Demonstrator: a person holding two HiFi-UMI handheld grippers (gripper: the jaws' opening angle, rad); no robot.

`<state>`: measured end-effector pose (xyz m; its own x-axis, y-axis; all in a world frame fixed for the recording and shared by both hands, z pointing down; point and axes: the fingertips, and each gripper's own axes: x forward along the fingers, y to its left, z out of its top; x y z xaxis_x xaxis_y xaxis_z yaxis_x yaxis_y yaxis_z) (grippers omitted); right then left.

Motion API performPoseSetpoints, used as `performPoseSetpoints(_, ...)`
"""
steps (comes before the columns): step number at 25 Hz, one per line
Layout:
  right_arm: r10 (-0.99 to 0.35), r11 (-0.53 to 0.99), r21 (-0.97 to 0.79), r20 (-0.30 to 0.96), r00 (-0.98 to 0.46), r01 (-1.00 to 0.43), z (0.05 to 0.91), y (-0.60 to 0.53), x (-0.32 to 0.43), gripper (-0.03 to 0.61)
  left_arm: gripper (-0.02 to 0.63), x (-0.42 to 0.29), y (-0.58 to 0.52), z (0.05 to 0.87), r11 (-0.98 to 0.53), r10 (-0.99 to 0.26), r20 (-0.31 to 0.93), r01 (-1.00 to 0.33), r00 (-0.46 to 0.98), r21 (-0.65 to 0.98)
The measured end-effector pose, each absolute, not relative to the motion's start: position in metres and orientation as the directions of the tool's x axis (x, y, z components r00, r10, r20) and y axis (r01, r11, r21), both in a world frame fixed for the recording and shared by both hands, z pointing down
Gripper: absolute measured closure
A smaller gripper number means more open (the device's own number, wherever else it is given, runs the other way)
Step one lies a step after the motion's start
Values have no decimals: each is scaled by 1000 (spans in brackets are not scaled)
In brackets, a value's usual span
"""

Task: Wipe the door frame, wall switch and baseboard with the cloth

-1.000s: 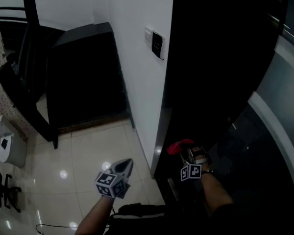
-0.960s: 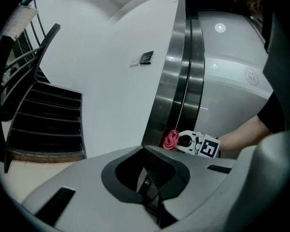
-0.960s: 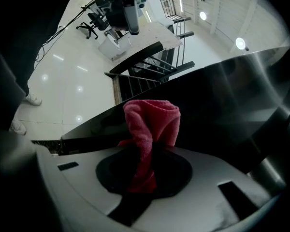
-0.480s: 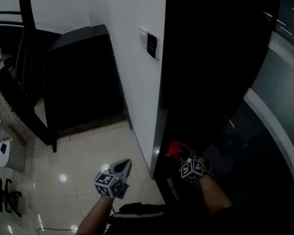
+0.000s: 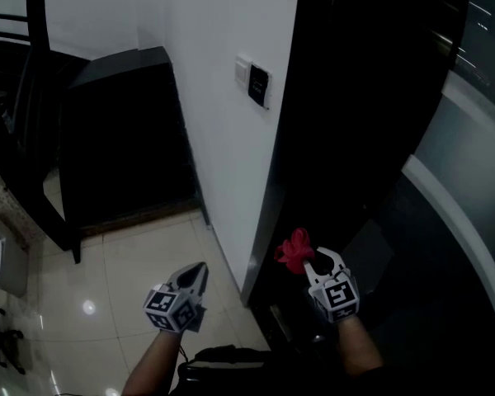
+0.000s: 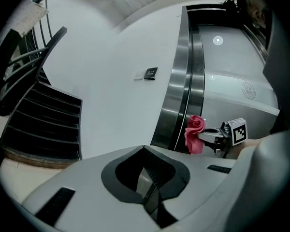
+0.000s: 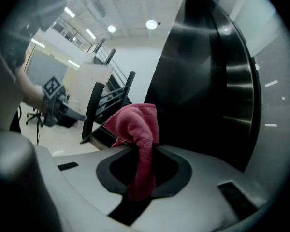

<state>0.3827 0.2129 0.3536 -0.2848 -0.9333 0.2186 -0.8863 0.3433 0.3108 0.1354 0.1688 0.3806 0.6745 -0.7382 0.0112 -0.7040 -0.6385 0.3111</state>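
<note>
Well, on the left, dark stairs [image 5: 124,130] are going up beside the white wall [image 5: 223,97], and shiny floor tiles [image 5: 140,262] are lying below them. The left gripper [image 5: 200,269] is hanging low over the floor tiles, near the bottom of the wall. Its jaws are pressing together with nothing between them. Higher up, the wall switch [image 5: 258,83] is sitting on the white wall, close to the wall's right edge. Next to it, the door frame [image 5: 268,213] is running down to the floor, dark and shiny. Just right of the door frame, down low, the red cloth [image 5: 295,248] is sticking out in a soft bunch. I cannot tell if the cloth is touching the door frame. The right gripper [image 5: 316,264] is holding the cloth, with its jaws squeezing tight on it.
</note>
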Motion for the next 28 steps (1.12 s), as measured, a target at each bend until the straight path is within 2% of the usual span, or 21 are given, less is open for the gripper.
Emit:
performPoseSetpoints(3, -919, 393, 180, 87, -384, -902, 317, 217, 356, 515, 611, 100, 161, 367, -583, -795, -27, -751, 606, 309)
performPoseSetpoints(6, -893, 447, 181, 27, -450, -876, 306, 213, 325, 515, 611, 62, 157, 358, -522, -846, -53, -801, 531, 293)
performPoseSetpoints(14, -834, 548, 181, 45, -550, -817, 319, 183, 246, 516, 611, -12, 172, 351, -400, -916, -82, -880, 393, 256)
performPoseSetpoints(23, -782, 620, 154, 48, -621, -769, 334, 137, 171, 517, 611, -84, 159, 363, -342, -938, -57, -890, 342, 300)
performPoseSetpoints(28, -786, 618, 53, 17, -618, -784, 346, 104, 147, 516, 611, -116, 139, 369, -323, -946, -69, -897, 317, 303)
